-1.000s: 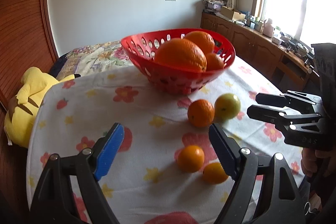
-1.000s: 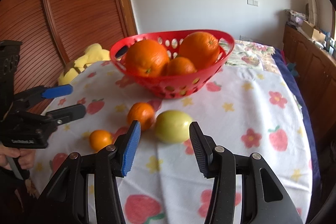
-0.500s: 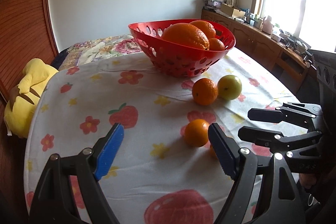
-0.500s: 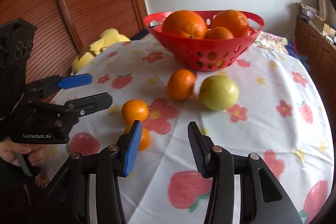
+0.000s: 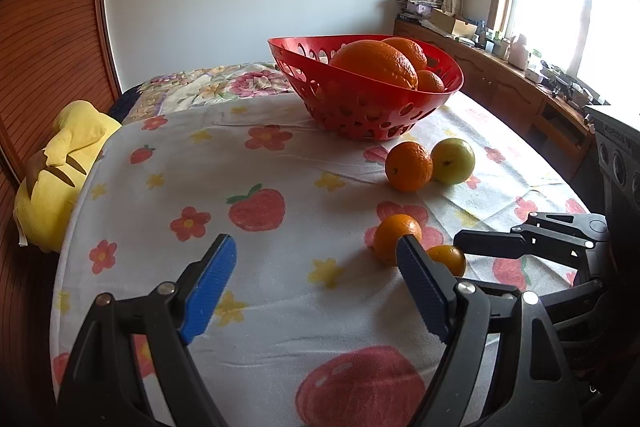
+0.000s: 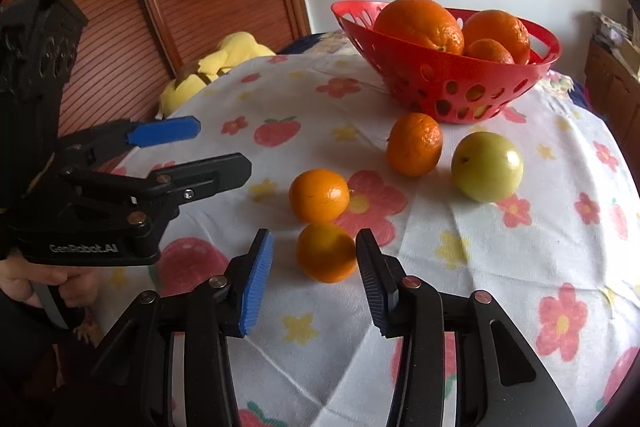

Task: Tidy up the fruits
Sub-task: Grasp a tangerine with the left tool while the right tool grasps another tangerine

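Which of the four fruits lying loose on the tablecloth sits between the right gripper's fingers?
The nearest small orange, between the closing right gripper; the other small orange, mandarin and green apple lie farther off.

left hand-held gripper (image 5: 316,279): jaws wide | right hand-held gripper (image 6: 314,259): jaws closing

My left wrist camera looks down across the table toward the red basket (image 5: 366,99) from its left; my right wrist camera, nearer the cloth, faces it too. Both share it.
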`<control>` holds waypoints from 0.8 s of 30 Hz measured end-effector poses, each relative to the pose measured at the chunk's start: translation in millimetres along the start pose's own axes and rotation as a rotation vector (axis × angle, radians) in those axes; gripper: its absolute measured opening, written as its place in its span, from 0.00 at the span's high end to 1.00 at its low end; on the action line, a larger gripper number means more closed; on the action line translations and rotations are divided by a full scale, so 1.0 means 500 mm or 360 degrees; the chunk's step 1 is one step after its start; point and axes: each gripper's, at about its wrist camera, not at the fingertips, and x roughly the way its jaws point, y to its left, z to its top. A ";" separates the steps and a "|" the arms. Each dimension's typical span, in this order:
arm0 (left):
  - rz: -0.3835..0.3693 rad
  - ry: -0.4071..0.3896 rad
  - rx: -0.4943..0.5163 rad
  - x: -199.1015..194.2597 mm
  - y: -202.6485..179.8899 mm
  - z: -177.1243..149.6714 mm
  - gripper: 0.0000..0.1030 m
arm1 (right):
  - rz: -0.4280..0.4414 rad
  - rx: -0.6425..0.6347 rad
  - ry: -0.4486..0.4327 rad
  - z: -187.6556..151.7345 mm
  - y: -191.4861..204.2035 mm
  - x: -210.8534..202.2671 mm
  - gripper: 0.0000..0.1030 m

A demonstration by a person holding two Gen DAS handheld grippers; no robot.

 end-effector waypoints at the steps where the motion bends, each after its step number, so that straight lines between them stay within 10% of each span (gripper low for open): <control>1: -0.0001 0.0000 0.0000 0.001 0.000 0.000 0.20 | -0.0005 -0.0004 0.0004 0.001 -0.001 0.002 0.58; 16: -0.0058 0.0022 0.0036 0.028 -0.034 0.018 0.20 | -0.0016 0.0053 0.0020 -0.010 -0.033 0.008 0.71; 24: -0.0144 0.0102 0.0085 0.067 -0.069 0.030 0.40 | -0.0071 0.0107 -0.0033 -0.017 -0.081 -0.033 0.71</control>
